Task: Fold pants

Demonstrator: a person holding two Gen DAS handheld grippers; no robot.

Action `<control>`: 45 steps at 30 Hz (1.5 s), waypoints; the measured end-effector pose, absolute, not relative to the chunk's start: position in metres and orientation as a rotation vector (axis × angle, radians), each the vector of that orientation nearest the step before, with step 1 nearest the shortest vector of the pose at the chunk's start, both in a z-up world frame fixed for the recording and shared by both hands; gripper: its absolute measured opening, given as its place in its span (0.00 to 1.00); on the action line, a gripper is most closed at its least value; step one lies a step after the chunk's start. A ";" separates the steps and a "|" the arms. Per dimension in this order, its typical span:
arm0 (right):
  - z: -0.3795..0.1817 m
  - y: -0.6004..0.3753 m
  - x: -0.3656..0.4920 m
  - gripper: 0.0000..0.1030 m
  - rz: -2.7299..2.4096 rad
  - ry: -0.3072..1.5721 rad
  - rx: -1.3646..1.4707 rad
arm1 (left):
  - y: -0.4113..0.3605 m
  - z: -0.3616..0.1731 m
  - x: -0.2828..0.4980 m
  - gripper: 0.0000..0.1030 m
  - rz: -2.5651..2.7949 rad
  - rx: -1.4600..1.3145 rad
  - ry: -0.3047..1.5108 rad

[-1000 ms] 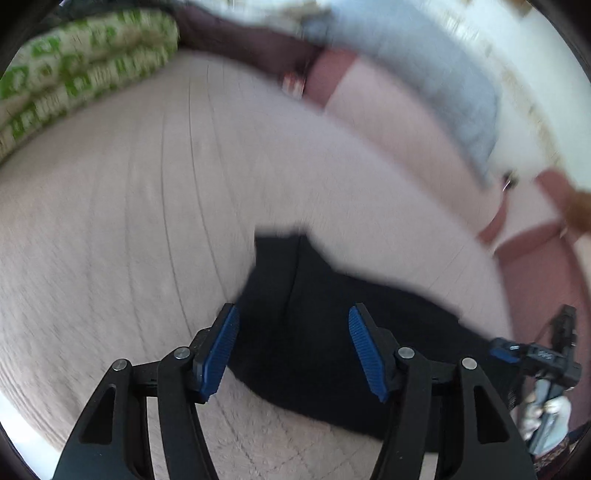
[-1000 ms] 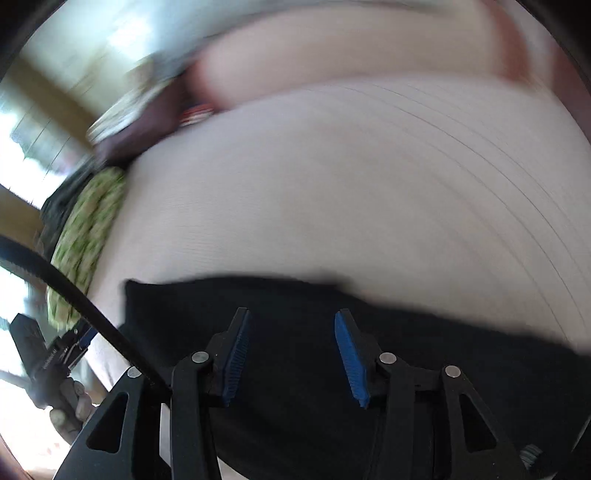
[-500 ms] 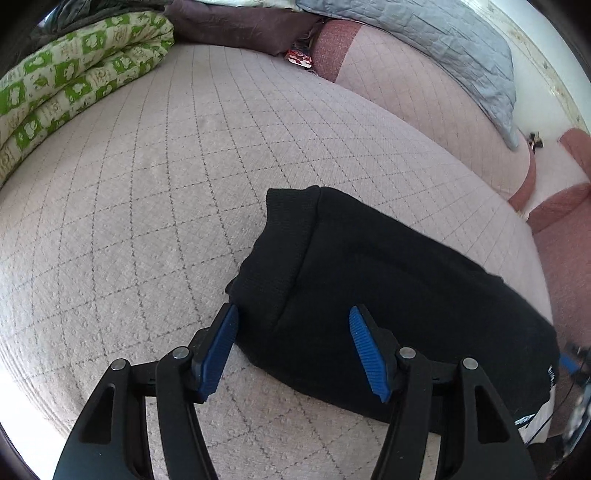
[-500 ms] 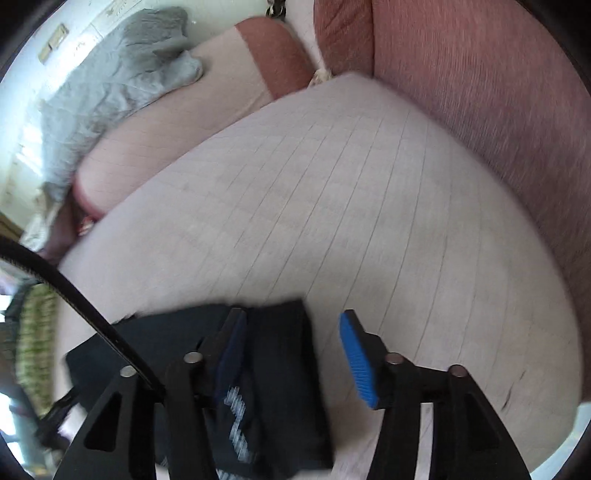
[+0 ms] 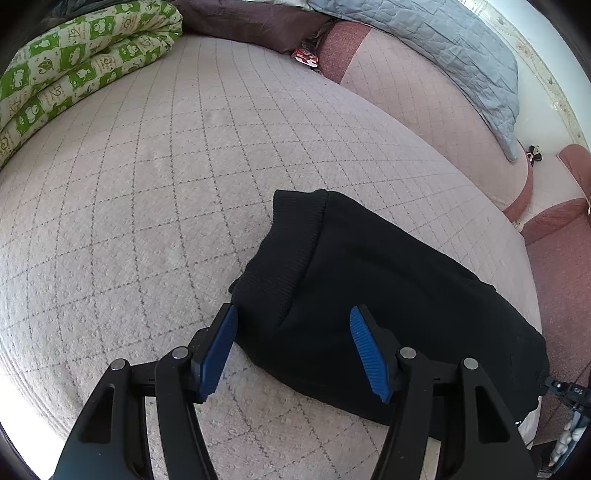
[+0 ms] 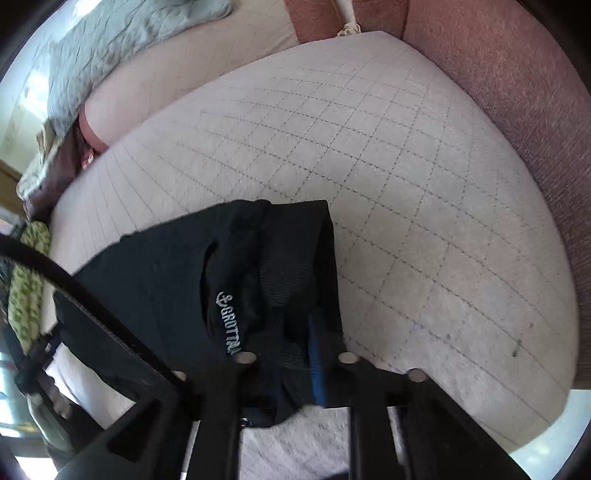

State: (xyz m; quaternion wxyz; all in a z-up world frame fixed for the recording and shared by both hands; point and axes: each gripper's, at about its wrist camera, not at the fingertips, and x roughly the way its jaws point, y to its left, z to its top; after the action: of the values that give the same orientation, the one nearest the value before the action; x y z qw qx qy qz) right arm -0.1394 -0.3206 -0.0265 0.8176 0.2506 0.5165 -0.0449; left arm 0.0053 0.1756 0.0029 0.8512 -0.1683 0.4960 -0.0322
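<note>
Black pants point(image 5: 369, 295) lie in a folded bundle on the quilted beige cushion point(image 5: 166, 184), ribbed cuff end toward the far left. My left gripper point(image 5: 291, 350) hovers open over the near cuff end, blue pads on either side of the cloth without pressing it. In the right wrist view the same pants point(image 6: 177, 280) show white lettering near the waistband. My right gripper point(image 6: 295, 354) is shut on the waistband edge, black cloth pinched between its blue pads.
A green-and-cream folded quilt point(image 5: 74, 62) lies at the far left, a dark pillow point(image 5: 251, 22) and grey blanket point(image 5: 443, 48) at the back. The reddish sofa arm point(image 6: 517, 110) borders the cushion on the right. Bare cushion point(image 6: 406, 221) stretches beyond the pants.
My right gripper swept along the pants to the waistband end and closed on its edge. The left gripper stayed open over the cuff end and barely moved.
</note>
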 end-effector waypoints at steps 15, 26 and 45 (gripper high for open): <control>-0.059 -0.353 -0.190 0.37 -0.130 1.286 0.625 | 0.195 0.004 0.009 0.61 -0.095 -0.432 1.061; -0.086 -0.341 -0.146 0.61 -0.030 1.193 0.747 | 0.190 0.005 0.011 0.62 -0.088 -0.393 1.058; -0.042 -0.341 -0.155 0.16 -0.124 1.171 0.542 | 0.172 0.002 0.011 0.70 -0.102 -0.354 1.074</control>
State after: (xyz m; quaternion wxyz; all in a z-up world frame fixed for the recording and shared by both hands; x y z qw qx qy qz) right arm -0.1551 -0.3412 -0.0415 0.7974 0.2523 0.5452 -0.0578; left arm 0.0114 0.1722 0.0016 0.8431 -0.1676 0.5087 -0.0485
